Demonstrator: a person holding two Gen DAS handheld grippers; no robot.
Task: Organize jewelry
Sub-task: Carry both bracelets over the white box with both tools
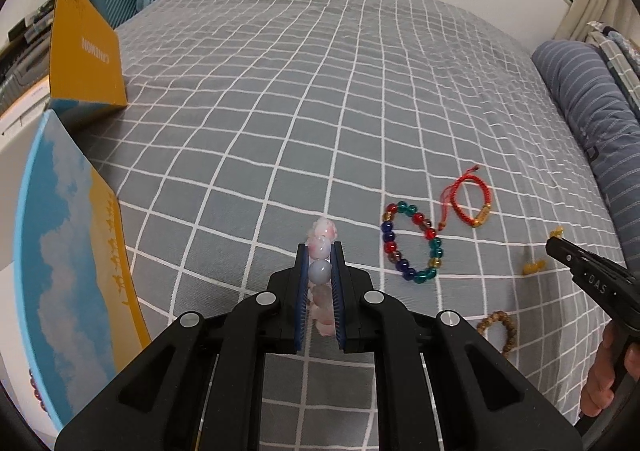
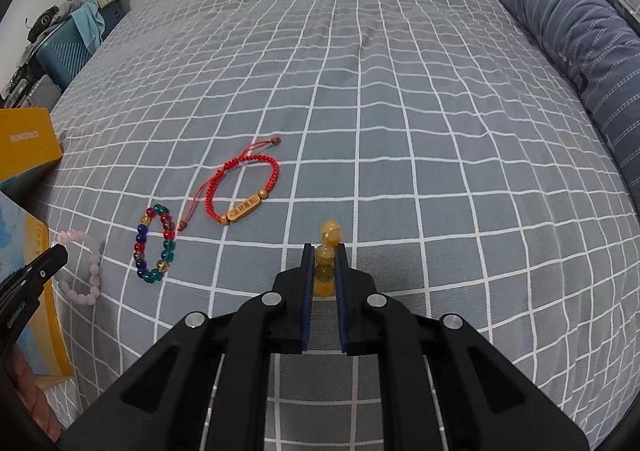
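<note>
My left gripper [image 1: 320,253] is shut on a pale pink bead bracelet [image 1: 324,233], which stands on edge between the blue pads just above the bed sheet. In the right wrist view the same bracelet [image 2: 90,275] hangs from the left gripper [image 2: 58,255] at the far left. My right gripper [image 2: 324,253] is shut on a yellow bead bracelet [image 2: 330,233]. Its beads [image 1: 534,267] also show beside the right gripper [image 1: 556,247] in the left wrist view. A multicolour glass bead bracelet [image 1: 412,241] [image 2: 154,243] and a red cord bracelet [image 1: 468,203] [image 2: 244,187] lie flat between the grippers.
A brown wooden bead bracelet [image 1: 500,331] lies near the front. An open box with a sky picture [image 1: 60,251] and its yellow lid [image 1: 84,51] stand at the left edge of the grey checked bed sheet [image 1: 320,91]. A blue striped rolled blanket [image 2: 580,31] borders the right side.
</note>
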